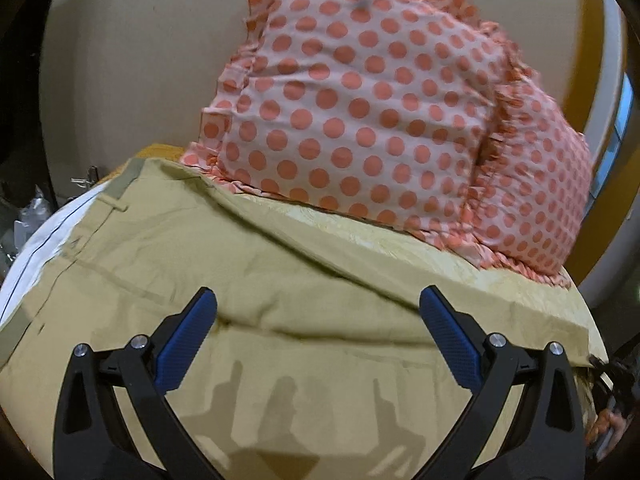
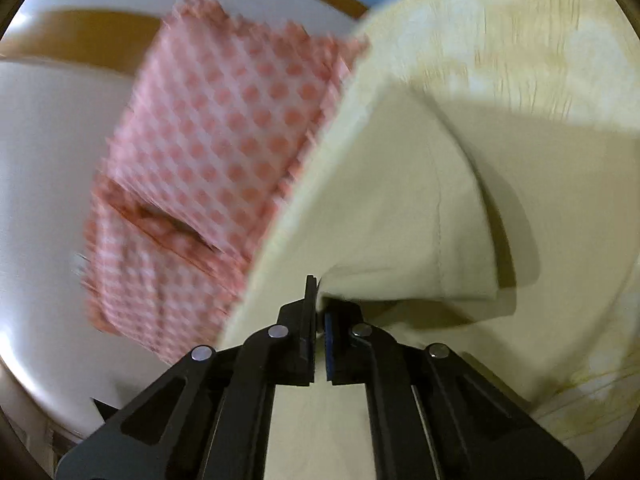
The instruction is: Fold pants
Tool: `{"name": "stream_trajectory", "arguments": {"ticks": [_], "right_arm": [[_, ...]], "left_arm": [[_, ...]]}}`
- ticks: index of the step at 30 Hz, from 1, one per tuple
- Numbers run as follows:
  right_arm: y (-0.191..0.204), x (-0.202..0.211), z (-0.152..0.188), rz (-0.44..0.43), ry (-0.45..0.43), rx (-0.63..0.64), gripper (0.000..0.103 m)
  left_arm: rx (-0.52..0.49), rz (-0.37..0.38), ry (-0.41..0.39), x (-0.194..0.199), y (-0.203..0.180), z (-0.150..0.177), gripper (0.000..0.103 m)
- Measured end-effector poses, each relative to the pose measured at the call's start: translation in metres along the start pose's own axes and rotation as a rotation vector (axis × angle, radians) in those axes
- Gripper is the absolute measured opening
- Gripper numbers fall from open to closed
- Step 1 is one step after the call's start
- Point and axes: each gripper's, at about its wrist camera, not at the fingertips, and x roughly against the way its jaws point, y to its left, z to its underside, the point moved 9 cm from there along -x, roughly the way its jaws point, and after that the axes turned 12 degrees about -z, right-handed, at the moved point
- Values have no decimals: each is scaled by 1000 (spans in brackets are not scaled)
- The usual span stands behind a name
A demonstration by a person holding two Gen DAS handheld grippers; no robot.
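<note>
So on the left side, the left gripper (image 1: 318,312) is hovering just above the pants (image 1: 168,264) with its fingers spread wide and nothing between them. The pants are khaki and lie flat across the bed; the waistband (image 1: 134,170) with a belt loop shows at the far left, next to a bit of white sheet (image 1: 36,248). Behind them a polka-dot pillow (image 1: 368,108) leans against the wall, with its lower edge sitting right at the far edge of the fabric.

Over on the right, the right gripper (image 2: 318,300) has its fingers pressed together, pinching an edge of the pants (image 2: 400,216), and the cloth drapes up off the bed from that pinch. That view is pretty blurry, so I can't tell exactly which part of the pants it has, maybe a leg hem.

My take: this looks like mid-fold, carrying one end over. To do it well, I'd keep the pinch firm, carry the cloth low and even so it doesn't twist, and use the open left one to pin or smooth the flat layer so it doesn't drag. Watch the pillow too.
</note>
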Motion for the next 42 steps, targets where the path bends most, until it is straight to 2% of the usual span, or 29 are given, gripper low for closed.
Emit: {"name": "stream_trajectory", "arguments": {"ticks": [2,5,7,8,9,11,12,14,15,17,19,22,25,28,32,33,34,35,36,37,39,40,42], "right_arm": [[8,11,-9,-36,-28,31,2],[11,11,-11,-58,-18,29,2],[11,12,-11,-65,-17,29,2],[11,12,-12,-69,-18,28,2],[10,11,-12,-71,-19,29,2],[9,9,-14,-71,-18,29,2],[10,8,-14,-72,-18,29,2],[13,7,-17,-84,-16,38,2],[16,7,-18,-85,-18,42,2],[21,14,-21,-91,-31,60,2],[27,28,-26,-93,-61,79,2],[27,53,-31,-75,-105,102,2],[19,73,-30,-29,-126,122,2],[4,80,-25,26,-122,120,2],[-13,85,-17,104,-112,122,3],[-15,88,-16,135,-110,137,4],[-16,94,-14,170,-115,152,13],[-17,101,-14,201,-130,163,26],[-18,107,-14,224,-154,175,52],[-19,118,-17,254,-202,194,70],[-25,131,-20,292,-247,213,70],[-31,133,-20,308,-251,207,68],[-40,129,-19,308,-231,192,60]], "left_arm": [[23,0,45,-26,0,-11,101],[69,-28,143,-70,1,-21,99],[105,-58,215,-103,4,-27,84],[120,-70,242,-116,7,-29,81],[141,-87,269,-131,10,-31,70],[160,-115,298,-150,16,-34,41],[167,-128,319,-158,21,-32,12],[203,-105,325,-156,27,-30,8],[216,-88,292,-145,29,-31,6],[188,-76,224,-114,31,-34,6],[155,-48,103,-51,34,-29,6],[125,-18,-8,38,47,5,7],[124,-19,10,87,63,63,7],[124,-42,66,102,75,122,7],[141,-55,88,99,82,151,7],[136,-58,90,98,83,156,10],[135,-66,92,98,85,160,15],[137,-70,91,97,85,162,17],[137,-70,82,101,86,165,20],[134,-67,72,104,87,167,25],[131,-56,50,112,87,170,37],[132,-50,44,115,87,171,46],[139,-84,22,121,93,172,61]]}}
